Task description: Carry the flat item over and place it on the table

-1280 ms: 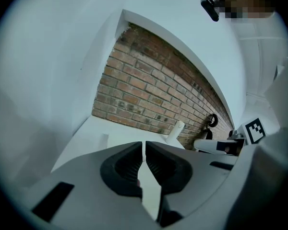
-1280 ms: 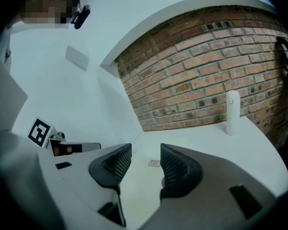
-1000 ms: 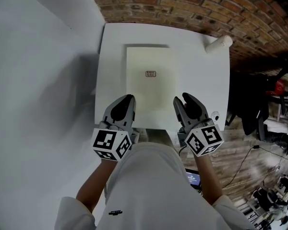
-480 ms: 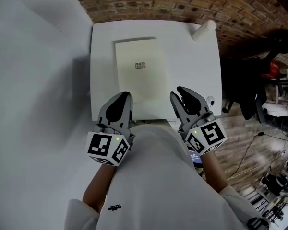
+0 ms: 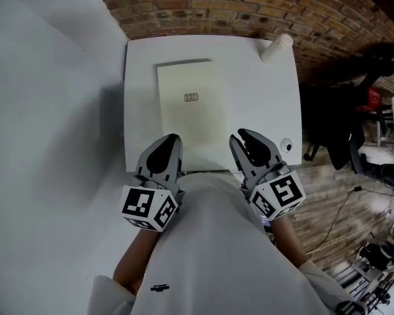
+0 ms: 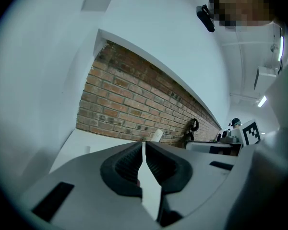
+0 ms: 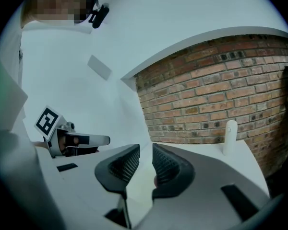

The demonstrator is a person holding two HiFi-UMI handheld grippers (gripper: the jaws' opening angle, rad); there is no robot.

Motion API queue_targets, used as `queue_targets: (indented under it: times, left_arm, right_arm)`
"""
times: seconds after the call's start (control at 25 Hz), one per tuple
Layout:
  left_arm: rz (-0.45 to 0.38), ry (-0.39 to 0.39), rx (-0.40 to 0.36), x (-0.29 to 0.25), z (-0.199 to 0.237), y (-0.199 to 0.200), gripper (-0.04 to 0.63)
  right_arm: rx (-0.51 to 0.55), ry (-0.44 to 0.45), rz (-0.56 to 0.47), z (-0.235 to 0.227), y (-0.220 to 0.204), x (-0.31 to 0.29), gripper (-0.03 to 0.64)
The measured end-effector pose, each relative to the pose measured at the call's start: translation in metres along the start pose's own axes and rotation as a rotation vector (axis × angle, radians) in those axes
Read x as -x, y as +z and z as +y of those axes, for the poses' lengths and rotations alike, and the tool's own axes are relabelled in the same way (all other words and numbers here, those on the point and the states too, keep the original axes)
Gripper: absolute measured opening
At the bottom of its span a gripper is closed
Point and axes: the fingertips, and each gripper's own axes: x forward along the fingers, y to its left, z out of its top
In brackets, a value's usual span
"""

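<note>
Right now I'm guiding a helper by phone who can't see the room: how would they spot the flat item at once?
Find the brick wall; a white table stands against it. Left of the table's middle lies the flat item, a pale cream rectangular sheet. Unlike the white cylinder at the far right corner, it lies flat and bears a small label near its middle.
</note>
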Motion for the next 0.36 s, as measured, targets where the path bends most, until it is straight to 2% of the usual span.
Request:
queue_targets:
  times: [0.36]
  left_arm:
    - [0.019,0.001,0.005,0.0027,-0.0045,-0.0048,0.037]
  right_arm:
    - [-0.011,-0.034,0.027,-0.0019,-0.0017,-0.0017,0.084]
